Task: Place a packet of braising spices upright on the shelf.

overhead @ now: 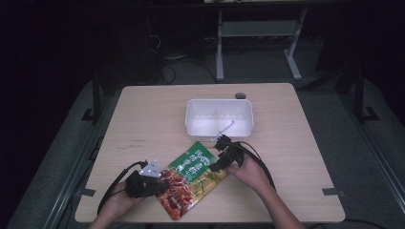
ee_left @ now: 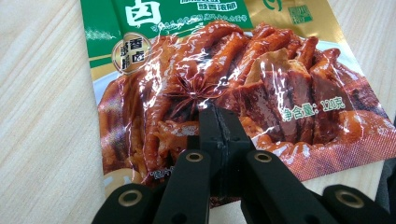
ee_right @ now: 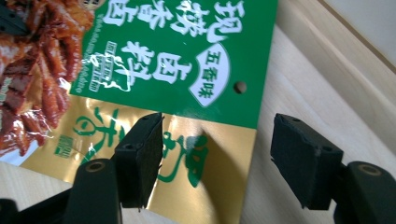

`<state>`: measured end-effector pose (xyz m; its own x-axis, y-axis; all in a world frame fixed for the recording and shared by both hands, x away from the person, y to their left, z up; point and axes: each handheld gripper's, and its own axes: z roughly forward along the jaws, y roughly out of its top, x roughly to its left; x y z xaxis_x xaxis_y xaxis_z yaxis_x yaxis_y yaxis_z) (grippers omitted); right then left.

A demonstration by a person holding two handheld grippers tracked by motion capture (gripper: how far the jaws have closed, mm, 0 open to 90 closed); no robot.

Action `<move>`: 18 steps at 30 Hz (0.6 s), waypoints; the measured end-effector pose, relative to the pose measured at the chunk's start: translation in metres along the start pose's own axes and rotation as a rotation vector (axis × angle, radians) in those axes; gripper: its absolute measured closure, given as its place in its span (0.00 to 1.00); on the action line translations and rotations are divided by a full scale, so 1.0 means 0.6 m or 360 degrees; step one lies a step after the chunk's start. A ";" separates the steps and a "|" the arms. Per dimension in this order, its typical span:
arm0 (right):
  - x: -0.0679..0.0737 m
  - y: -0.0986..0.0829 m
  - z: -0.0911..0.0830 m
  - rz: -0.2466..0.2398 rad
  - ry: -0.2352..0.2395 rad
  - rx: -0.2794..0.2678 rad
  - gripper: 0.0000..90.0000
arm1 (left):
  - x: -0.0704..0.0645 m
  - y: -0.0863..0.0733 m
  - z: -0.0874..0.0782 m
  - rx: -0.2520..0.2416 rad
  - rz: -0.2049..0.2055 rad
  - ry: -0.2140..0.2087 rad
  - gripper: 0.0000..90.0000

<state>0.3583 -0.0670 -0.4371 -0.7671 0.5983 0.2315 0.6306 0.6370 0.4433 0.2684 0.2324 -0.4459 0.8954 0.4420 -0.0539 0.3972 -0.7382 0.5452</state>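
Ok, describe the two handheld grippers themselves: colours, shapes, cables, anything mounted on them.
Both are black. The left gripper has a claw of flat black links with brass-coloured rivets, a grey three-cornered plate on top and a black cable trailing back. The right gripper has blocky black pads with chipped edges, and its own black cable. Forearms show no sleeves.

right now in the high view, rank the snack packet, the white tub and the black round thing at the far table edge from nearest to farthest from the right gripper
1. Snack packet: right at the right gripper, just to its left.
2. White tub: just beyond the gripper, farther up the table.
3. Black round thing: behind the tub, at the table's far edge.
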 end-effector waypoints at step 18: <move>-0.010 -0.011 0.010 0.0068 0.0119 0.0041 0.53 | 0.000 0.000 0.001 0.0007 0.0005 -0.0001 1.00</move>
<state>0.3595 -0.0721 -0.4468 -0.7455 0.5879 0.3140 0.6650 0.6246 0.4095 0.2685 0.2324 -0.4463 0.8968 0.4394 -0.0525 0.3952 -0.7417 0.5419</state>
